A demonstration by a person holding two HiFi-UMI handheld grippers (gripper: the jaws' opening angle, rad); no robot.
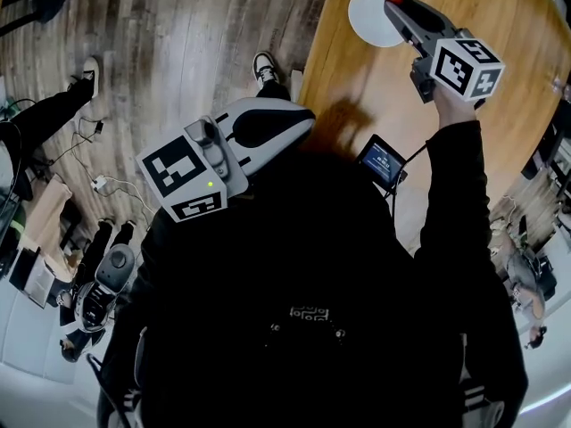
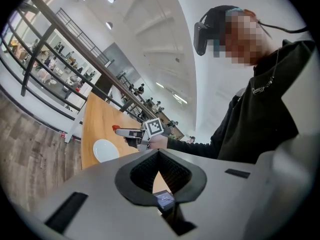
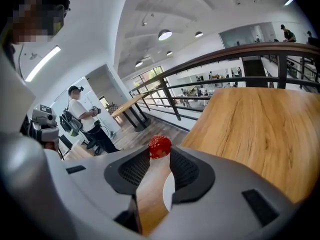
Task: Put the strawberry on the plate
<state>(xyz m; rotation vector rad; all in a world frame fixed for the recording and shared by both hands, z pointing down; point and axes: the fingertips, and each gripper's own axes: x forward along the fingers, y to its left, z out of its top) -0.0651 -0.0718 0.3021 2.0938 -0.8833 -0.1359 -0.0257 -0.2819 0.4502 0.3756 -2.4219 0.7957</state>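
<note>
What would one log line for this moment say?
step: strawberry not yet on plate | right tool: shut on strawberry, above table near plate | left tool: shut, empty

Strawberry [image 3: 160, 146]: small, red, glossy, whole. It is pinched between the jaw tips of the right gripper [image 1: 393, 0], held clear above the plate's rim. Plate [image 1: 370, 20]: white, round, lying flat on the wooden table [image 1: 500, 34] near its edge.
</note>
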